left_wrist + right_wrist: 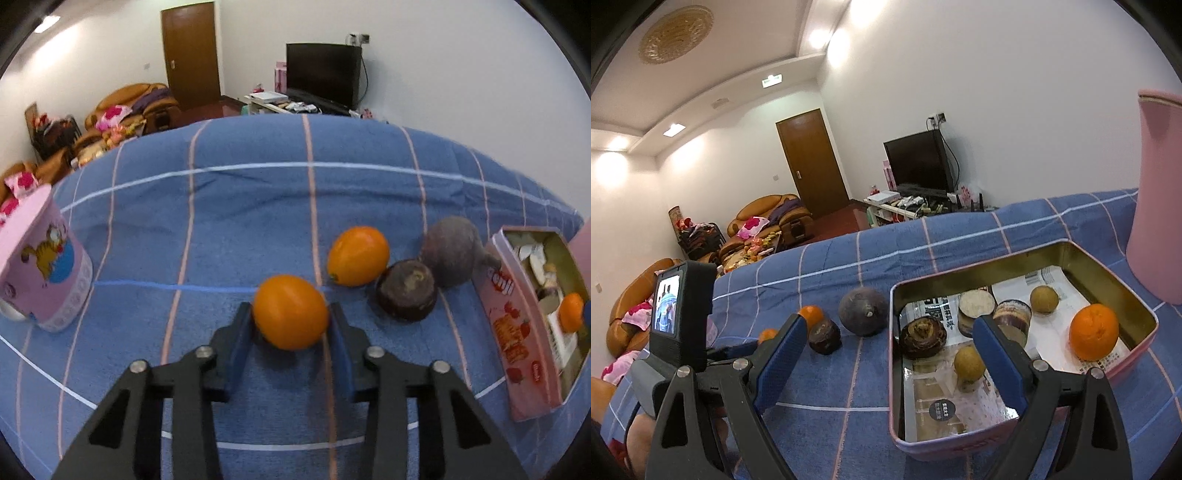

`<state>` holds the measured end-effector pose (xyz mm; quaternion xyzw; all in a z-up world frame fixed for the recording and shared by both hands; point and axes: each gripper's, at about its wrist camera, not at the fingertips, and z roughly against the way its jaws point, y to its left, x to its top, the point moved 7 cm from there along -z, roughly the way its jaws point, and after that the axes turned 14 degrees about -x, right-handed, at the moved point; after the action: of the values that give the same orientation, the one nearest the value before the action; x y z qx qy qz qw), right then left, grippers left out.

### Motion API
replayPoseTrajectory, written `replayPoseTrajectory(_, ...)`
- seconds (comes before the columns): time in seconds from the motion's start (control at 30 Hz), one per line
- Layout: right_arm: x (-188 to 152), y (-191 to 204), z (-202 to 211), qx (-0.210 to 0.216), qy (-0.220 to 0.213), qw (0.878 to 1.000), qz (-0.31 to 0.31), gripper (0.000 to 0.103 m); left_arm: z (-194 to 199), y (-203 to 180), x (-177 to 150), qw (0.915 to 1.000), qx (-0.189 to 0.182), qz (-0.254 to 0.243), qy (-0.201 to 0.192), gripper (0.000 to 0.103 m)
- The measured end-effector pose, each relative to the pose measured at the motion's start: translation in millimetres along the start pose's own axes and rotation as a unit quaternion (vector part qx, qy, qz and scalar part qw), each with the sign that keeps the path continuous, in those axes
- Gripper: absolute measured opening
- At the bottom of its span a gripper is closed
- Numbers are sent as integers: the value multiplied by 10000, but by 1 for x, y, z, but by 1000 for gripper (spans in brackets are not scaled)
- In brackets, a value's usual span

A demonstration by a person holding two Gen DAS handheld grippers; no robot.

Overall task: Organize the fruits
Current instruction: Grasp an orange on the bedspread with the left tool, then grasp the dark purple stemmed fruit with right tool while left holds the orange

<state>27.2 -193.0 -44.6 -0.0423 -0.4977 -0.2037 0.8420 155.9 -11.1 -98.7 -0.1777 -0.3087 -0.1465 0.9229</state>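
Note:
My left gripper (290, 320) has its blue pads pressed against both sides of an orange (290, 312) lying on the blue checked cloth (221, 221). Behind it to the right lie a second orange (358, 256), a dark round fruit (406, 290) and a larger purplish fruit (452, 251). A pink tin (517, 332) at the right edge holds another orange (570, 312). In the right wrist view my right gripper (889, 321) stands open over the tin's left rim (960, 280), nothing between its fingers. Inside the tin lie an orange (1093, 332), small brown fruits and dark ones.
A pink cartoon-print cup (44, 266) stands on the cloth at the far left. A tall pink container (1156, 203) stands behind the tin on the right. The left hand-held device (679, 314) shows at lower left. Sofas, a door and a television fill the room behind.

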Motion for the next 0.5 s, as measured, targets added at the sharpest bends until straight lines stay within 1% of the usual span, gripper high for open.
replayPoseTrajectory(0.07, 0, -2, -3, -18, 76, 10000, -33, 92, 1, 0, -1, 9999, -107, 81, -38, 39)
replayPoseTrajectory(0.2, -2, -5, -9, -35, 250, 9997, -30, 92, 7, 4, -2, 9994, -200, 238, -125, 38)
replayPoseTrajectory(0.27, -1, -6, -12, -53, 322, 9995, -3, 92, 14, 15, -2, 9986, -132, 433, -277, 38)
replayPoseTrajectory(0.33, 5, -3, -12, -58, 296, 9995, 60, 92, 25, 25, -3, 9969, 4, 608, -494, 38)
replayPoseTrajectory(0.43, 22, 12, -23, -61, 328, 9976, 602, 91, 36, 35, -2, 9950, 375, 630, -671, 38)
replayPoseTrajectory(0.47, 28, 24, -31, -32, 417, 9942, 989, 89, 37, 36, -3, 9948, 448, 607, -688, 38)
replayPoseTrajectory(0.5, 31, 32, -35, -17, 443, 9907, 1285, 89, 39, 37, -3, 9945, 506, 588, -699, 38)
